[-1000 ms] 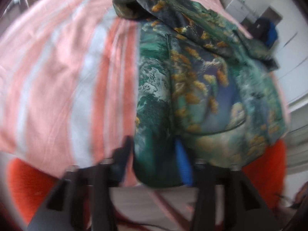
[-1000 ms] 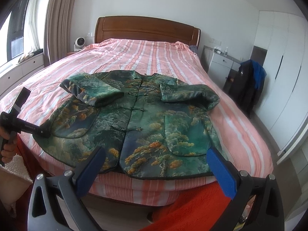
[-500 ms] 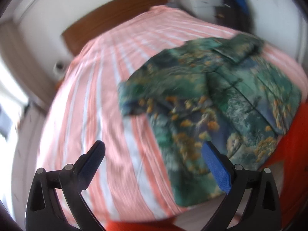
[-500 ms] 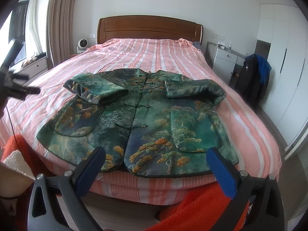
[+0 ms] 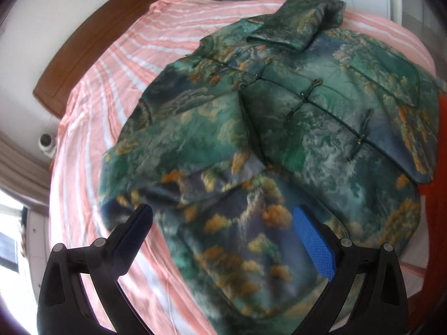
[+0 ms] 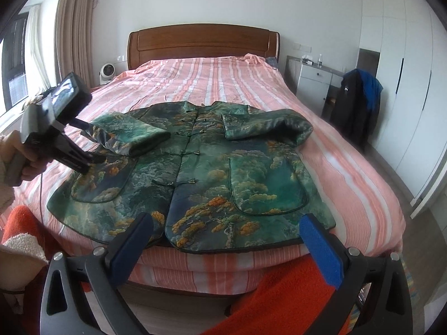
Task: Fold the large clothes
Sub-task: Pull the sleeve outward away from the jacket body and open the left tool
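A green padded jacket (image 6: 201, 173) with a gold tree print lies face up near the foot of the bed, both sleeves folded in across the chest. It also fills the left wrist view (image 5: 279, 128). My left gripper (image 5: 223, 231) is open and empty, hovering over the jacket's left front panel beside the folded left sleeve (image 6: 131, 134); it shows at the left of the right wrist view (image 6: 92, 150). My right gripper (image 6: 226, 240) is open and empty, off the foot of the bed near the jacket's hem.
The bed (image 6: 212, 83) has a pink striped cover and a wooden headboard (image 6: 204, 44). A small fan (image 6: 107, 74) stands at the left. A dark coat (image 6: 360, 103) hangs at the right by white cabinets. Orange fabric (image 6: 287, 301) lies below the bed's foot.
My left gripper let go of the jacket's left edge, opened, swung up and came down over the folded left sleeve. My right gripper barely moved.
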